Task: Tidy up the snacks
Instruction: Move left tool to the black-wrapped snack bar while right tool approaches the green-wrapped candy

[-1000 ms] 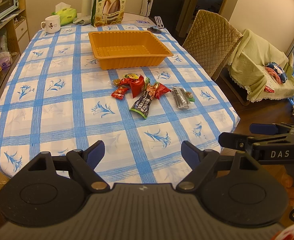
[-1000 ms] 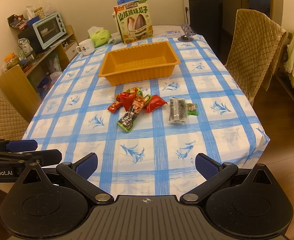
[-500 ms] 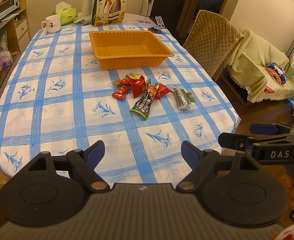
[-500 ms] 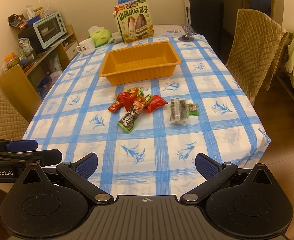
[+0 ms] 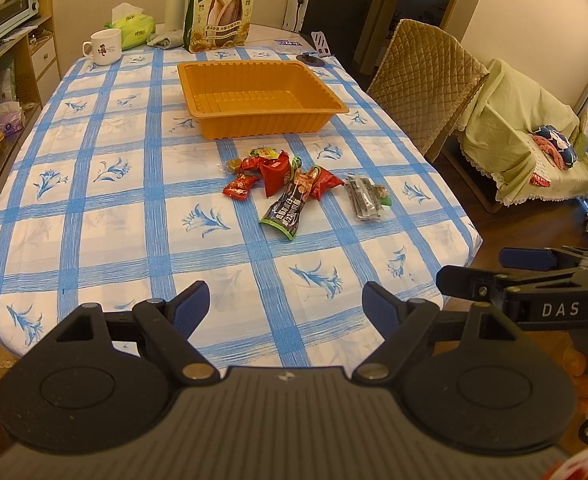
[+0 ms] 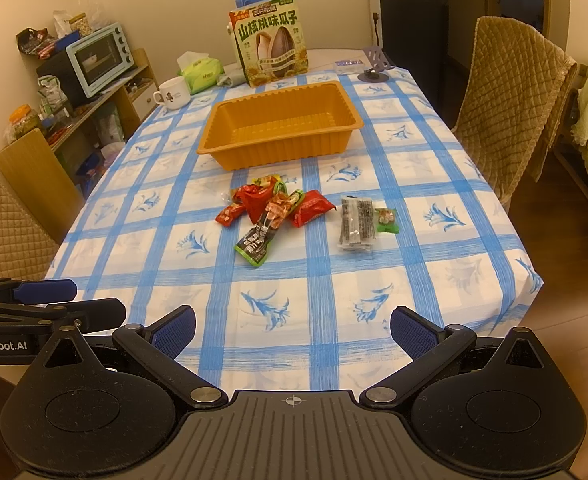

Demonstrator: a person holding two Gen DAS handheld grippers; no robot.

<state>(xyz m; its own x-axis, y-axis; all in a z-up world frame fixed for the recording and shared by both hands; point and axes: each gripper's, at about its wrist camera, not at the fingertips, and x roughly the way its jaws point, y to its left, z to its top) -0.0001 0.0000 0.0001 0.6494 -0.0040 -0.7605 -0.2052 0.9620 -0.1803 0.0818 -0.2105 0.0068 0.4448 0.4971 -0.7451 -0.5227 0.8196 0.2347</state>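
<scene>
Both grippers creep slightly forward; your left gripper (image 5: 285,304) and right gripper (image 6: 292,330) gape wide, empty. Approach step: snack pile (image 6: 271,212) at 12 o'clock, before orange tray (image 6: 279,126). Next, reach and pinch one.

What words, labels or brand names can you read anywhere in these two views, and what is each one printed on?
"山核桃味瓜子": the big sunflower seed bag behind the orange tray.
"三只松鼠": the same bag's top band.
"DAS": the right gripper, seen from the left wrist view.
"enRobot.AI", cut off at the frame edge: the left gripper, seen from the right wrist view.
Print on the small snack packets, the mug and the tissue pack: too small to read.
</scene>
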